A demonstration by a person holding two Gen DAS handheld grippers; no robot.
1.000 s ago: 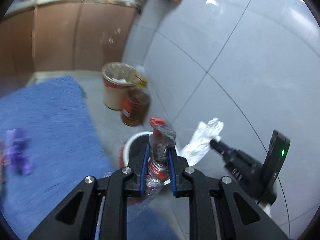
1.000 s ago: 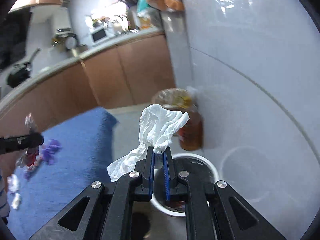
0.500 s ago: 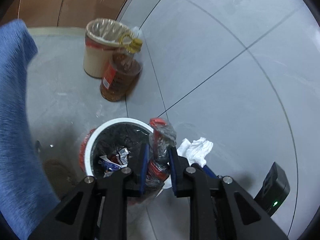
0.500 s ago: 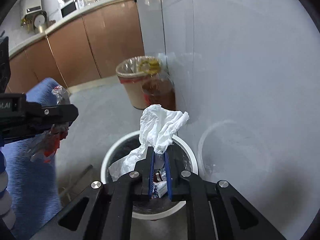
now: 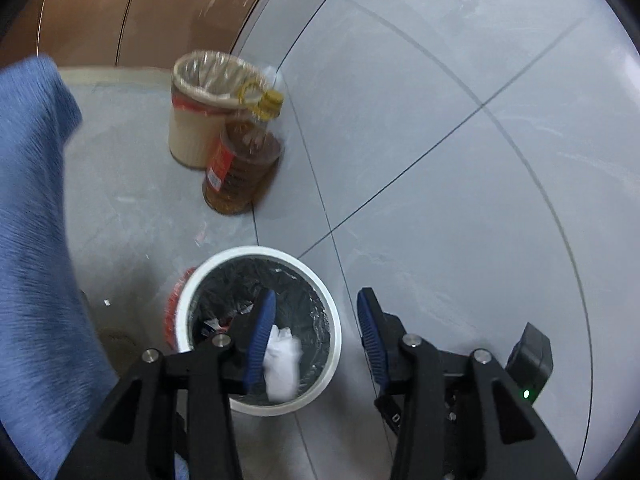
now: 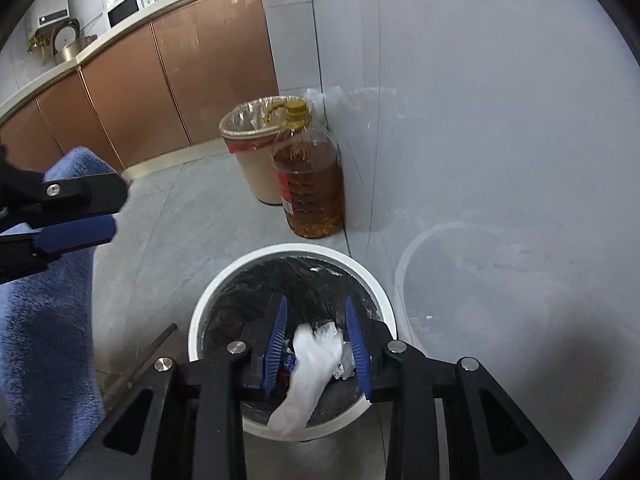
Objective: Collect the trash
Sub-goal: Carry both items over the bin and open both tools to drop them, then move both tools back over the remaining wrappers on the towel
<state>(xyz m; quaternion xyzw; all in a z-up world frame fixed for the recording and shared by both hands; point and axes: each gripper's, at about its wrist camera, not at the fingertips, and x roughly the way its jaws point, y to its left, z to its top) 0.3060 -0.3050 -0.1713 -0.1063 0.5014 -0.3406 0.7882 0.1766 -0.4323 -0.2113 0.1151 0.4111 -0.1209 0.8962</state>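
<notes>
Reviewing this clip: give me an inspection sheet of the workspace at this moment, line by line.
Surface: grey tiled floor; blue rug at the left.
Job's things: white-rimmed bin with black liner; white tissue draped over its near rim; wrapper scraps inside.
Clutter: beige lined bin and oil bottle side by side at the wall.
Grippers: left gripper and right gripper over the bin, jaws opening; pads grip nothing, the tissue loose between the right one's.
Cables: nothing seen.
Surroundings: brown cabinets, pale tiled wall, appliances on the countertop.
</notes>
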